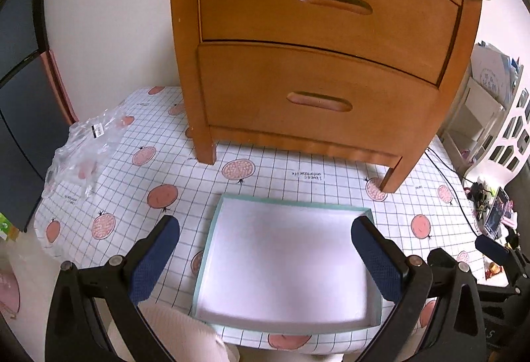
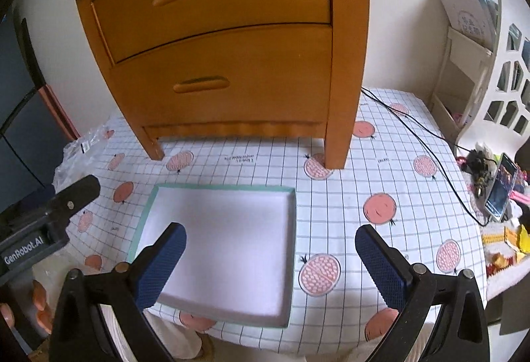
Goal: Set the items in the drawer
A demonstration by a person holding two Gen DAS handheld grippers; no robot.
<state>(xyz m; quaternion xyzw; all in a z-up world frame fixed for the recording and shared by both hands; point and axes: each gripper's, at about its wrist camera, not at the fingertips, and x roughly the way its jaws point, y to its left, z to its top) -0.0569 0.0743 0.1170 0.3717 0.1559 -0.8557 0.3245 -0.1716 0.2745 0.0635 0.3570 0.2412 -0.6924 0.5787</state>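
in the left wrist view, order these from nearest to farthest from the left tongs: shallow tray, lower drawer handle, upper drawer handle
1. The shallow white tray with a pale green rim lies nearest, on the checked cloth directly beneath the open left tongs.
2. The lower drawer's recessed wooden handle sits beyond the tray, straight ahead.
3. The upper drawer's recessed wooden handle is farthest, higher on the cabinet.

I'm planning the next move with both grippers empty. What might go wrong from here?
Both drawers look shut, so one must be pulled first; its shallow recessed handle may slip from the fingers. The nightstand stands on a loose tablecloth, so pulling might drag it. The tray overhangs the table edge.
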